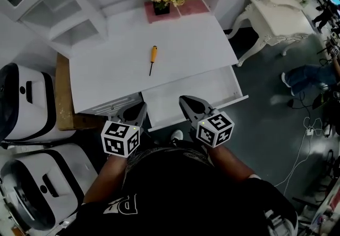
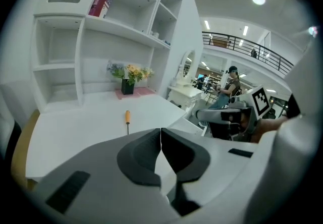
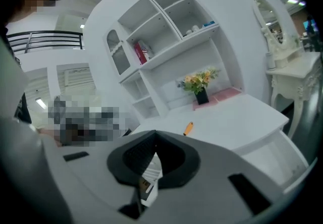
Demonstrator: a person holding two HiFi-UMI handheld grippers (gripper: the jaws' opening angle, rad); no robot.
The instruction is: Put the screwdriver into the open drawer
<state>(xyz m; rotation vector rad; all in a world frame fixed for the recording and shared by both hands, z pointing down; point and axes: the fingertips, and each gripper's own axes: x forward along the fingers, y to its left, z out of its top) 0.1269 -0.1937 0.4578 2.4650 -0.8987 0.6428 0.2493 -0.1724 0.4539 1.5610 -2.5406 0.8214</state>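
On the white bench [image 1: 186, 38] lies a likely light, stiff screwdriver [image 1: 152, 60] we would pinch by its orange handle [image 1: 154, 52], with fingers of our left gripper [image 1: 137, 114] and right gripper [image 1: 189, 106] pressed together, empty.

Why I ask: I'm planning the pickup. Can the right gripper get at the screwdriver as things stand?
Probably yes: the screwdriver lies alone on the desktop, with nothing between it and the right gripper. Its jaws are shut, so they'd have to open first.
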